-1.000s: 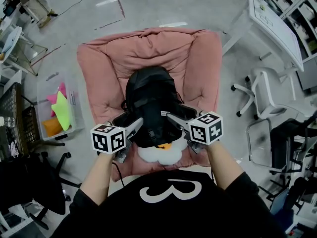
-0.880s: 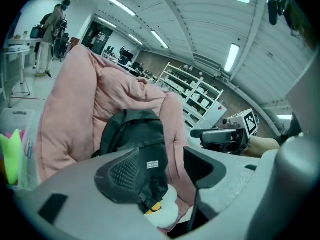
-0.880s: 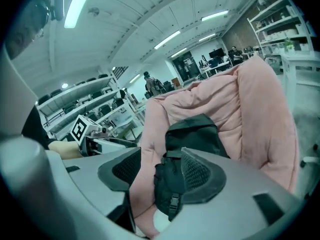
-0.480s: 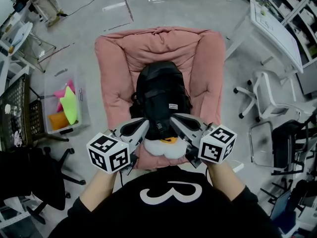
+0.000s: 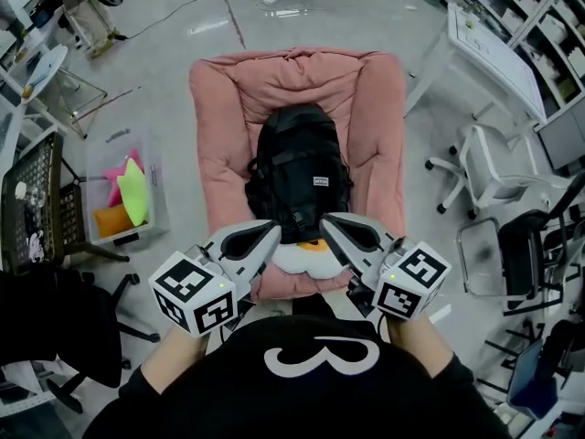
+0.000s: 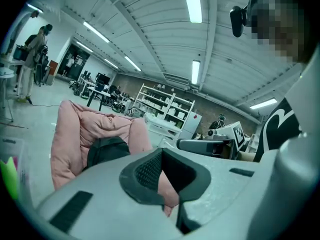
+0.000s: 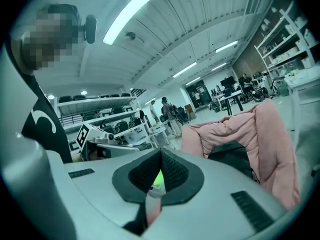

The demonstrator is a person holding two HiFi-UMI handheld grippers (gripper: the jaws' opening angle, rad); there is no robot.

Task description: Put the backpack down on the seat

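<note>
A black backpack (image 5: 297,172) lies lengthwise on the pink padded seat (image 5: 366,108), its top toward the backrest. A white and orange soft piece (image 5: 306,256) shows at its near end. My left gripper (image 5: 271,232) and right gripper (image 5: 327,221) hover side by side just in front of the seat's near edge, both shut with nothing between the jaws and apart from the backpack. In the left gripper view the shut left gripper (image 6: 162,151) points at the backpack (image 6: 106,151) and the seat (image 6: 75,134). The right gripper view has the shut right gripper (image 7: 160,154) beside the backpack (image 7: 232,156).
A clear bin (image 5: 102,149) with pink and green toys stands left of the seat, beside a wire basket (image 5: 32,208). A white table (image 5: 498,53) and office chairs (image 5: 494,167) stand to the right. A black chair (image 5: 73,337) is at the near left.
Both grippers went from wide open beside the backpack's lower sides to shut, and drew back toward the person. The backpack stays lying on the seat.
</note>
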